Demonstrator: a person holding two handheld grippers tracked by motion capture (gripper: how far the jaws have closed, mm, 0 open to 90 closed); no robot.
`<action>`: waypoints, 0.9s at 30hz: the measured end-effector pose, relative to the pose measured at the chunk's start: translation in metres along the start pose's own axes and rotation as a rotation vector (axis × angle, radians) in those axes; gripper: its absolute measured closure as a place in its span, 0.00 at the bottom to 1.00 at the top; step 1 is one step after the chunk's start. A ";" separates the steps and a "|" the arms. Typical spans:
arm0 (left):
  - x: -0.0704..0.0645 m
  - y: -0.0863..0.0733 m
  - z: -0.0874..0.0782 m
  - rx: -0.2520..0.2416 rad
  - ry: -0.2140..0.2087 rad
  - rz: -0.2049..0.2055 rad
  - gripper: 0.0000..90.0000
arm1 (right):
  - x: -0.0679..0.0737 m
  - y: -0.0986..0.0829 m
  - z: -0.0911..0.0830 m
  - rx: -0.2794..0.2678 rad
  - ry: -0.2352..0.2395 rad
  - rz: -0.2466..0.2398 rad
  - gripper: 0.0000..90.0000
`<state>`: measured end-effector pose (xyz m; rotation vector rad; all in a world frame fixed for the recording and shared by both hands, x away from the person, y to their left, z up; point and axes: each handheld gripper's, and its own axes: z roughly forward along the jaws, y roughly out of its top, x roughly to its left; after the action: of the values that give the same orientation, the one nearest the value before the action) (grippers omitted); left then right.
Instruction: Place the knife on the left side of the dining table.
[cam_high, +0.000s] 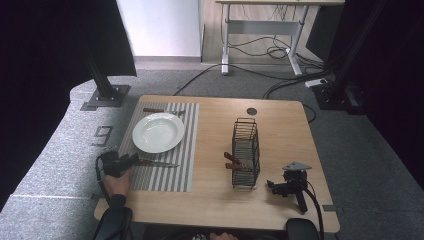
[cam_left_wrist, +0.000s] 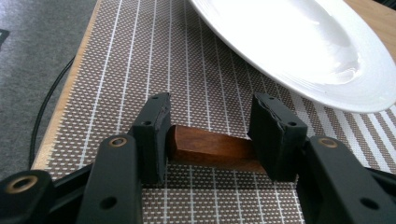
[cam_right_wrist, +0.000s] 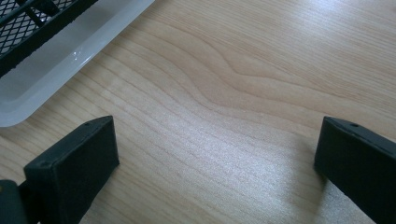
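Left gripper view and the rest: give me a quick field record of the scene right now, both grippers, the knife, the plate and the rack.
left hand-held gripper: jaws on either side of the knife's wooden handle, at the placemat's near edge; whether they are clamped cannot be told
knife: lying flat on the striped placemat, below the plate
plate: white, empty, on the placemat
second utensil: above the plate
wire rack: upright mid-table, brown handles sticking out
right hand-held gripper: open, over bare wooden table, right of the rack

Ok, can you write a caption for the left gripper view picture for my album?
The left gripper has a knife's wooden handle between its jaws on the striped placemat, beside the white plate.
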<state>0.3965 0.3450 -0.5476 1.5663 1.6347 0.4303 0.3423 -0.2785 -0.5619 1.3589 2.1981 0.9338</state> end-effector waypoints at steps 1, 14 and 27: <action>0.000 0.000 0.000 0.003 0.003 0.001 0.55 | 0.000 0.000 0.000 0.000 0.000 0.000 0.00; -0.005 0.000 0.001 0.016 0.051 0.061 0.52 | 0.000 0.000 0.000 0.000 0.000 0.000 0.00; -0.009 0.002 -0.015 -0.004 0.050 0.178 0.27 | 0.000 0.000 0.000 0.000 0.000 0.000 0.00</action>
<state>0.3858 0.3413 -0.5343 1.7179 1.5357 0.5703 0.3423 -0.2785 -0.5618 1.3594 2.1982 0.9336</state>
